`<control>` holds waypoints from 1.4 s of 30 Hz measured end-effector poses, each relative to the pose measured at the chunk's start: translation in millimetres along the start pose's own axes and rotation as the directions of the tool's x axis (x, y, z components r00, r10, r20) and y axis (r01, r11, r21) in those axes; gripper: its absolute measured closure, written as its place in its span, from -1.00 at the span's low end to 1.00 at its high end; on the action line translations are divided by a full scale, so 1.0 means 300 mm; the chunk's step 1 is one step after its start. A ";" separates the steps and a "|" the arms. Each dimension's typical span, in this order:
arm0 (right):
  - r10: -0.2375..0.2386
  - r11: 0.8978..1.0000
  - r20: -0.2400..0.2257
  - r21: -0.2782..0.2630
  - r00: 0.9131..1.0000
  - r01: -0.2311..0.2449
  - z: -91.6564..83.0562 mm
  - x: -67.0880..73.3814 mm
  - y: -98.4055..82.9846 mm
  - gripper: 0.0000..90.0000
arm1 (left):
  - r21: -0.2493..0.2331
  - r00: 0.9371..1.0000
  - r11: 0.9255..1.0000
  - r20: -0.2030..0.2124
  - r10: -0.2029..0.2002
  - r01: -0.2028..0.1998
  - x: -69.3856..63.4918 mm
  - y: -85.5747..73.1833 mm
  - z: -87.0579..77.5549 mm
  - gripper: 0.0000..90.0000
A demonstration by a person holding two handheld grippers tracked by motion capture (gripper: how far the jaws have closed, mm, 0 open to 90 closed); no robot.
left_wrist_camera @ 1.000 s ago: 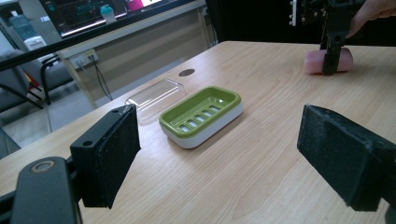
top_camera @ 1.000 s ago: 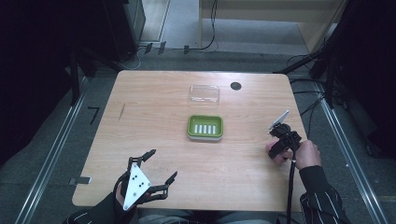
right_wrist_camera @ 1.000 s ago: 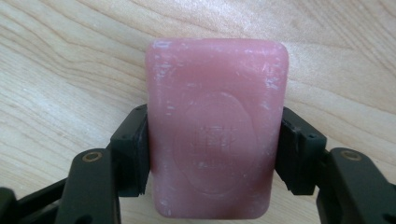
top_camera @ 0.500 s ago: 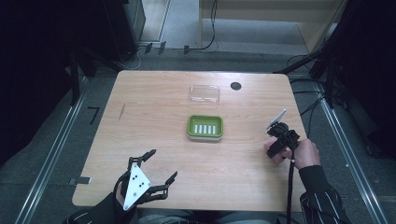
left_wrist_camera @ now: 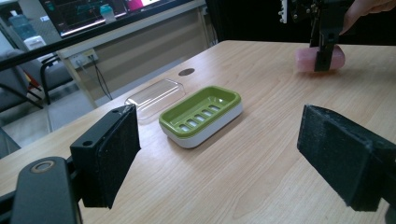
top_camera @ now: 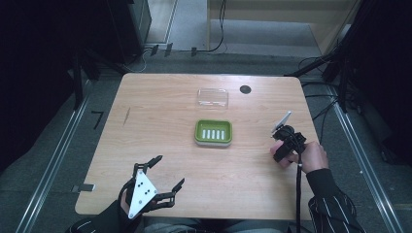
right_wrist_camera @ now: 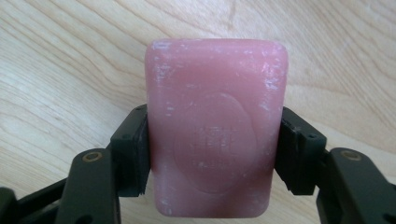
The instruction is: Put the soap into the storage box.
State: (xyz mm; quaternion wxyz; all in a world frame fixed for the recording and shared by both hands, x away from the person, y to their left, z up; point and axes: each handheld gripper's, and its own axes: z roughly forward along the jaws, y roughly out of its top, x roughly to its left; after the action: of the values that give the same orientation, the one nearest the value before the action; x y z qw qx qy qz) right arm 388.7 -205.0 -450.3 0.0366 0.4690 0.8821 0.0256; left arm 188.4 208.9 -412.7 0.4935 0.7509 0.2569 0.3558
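Soap bar point(right_wrist_camera: 215, 126), pink, sits on the desk point(top_camera: 160, 111) at about four o'clock, with the right gripper point(right_wrist_camera: 212, 151) clamped on its two long sides; its long axis runs straight ahead between the jaws. Left gripper point(top_camera: 158, 182) hovers at seven o'clock, jaws wide apart, holding nothing. Green soap dish point(top_camera: 213, 132) lies at centre, toward ten o'clock from the soap. Clear lid point(top_camera: 213, 97) rests beyond it, at twelve o'clock.

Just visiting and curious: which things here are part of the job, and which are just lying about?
Likely in the job:
right tongs, closed on the pink soap
green soap dish
clear lid, perhaps
left tongs, open, waiting

Just there:
wooden table
floor cables
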 end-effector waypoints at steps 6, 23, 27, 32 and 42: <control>-0.023 1.000 0.004 -0.006 1.000 0.023 -0.005 0.013 0.025 -0.13 | 0.001 1.000 1.000 0.001 0.000 0.000 0.000 0.000 0.000 -0.70; -0.080 0.997 0.007 -0.012 0.997 0.080 -0.018 0.047 0.087 -0.13 | 0.004 1.000 1.000 -0.004 -0.001 0.001 0.000 -0.002 -0.003 -0.70; -0.096 0.995 0.009 -0.022 0.995 0.096 -0.023 0.055 0.103 -0.13 | 0.006 1.000 1.000 -0.007 -0.002 0.002 0.002 -0.003 -0.008 -0.70; -0.125 0.992 0.013 -0.023 0.992 0.126 -0.030 0.069 0.126 -0.13 | 0.003 1.000 1.000 -0.020 -0.008 0.008 0.003 -0.007 -0.020 -0.70; -0.184 0.982 0.020 -0.035 0.983 0.184 -0.045 0.090 0.164 -0.13 | 0.010 0.999 1.000 -0.038 -0.012 0.013 0.004 -0.012 -0.038 -0.70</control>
State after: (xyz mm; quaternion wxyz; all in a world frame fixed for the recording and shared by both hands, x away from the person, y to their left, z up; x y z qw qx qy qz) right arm 413.1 -155.4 -434.0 0.0550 0.3850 0.9206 0.0344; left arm 180.2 217.6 -412.7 0.4869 0.7448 0.2729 0.3657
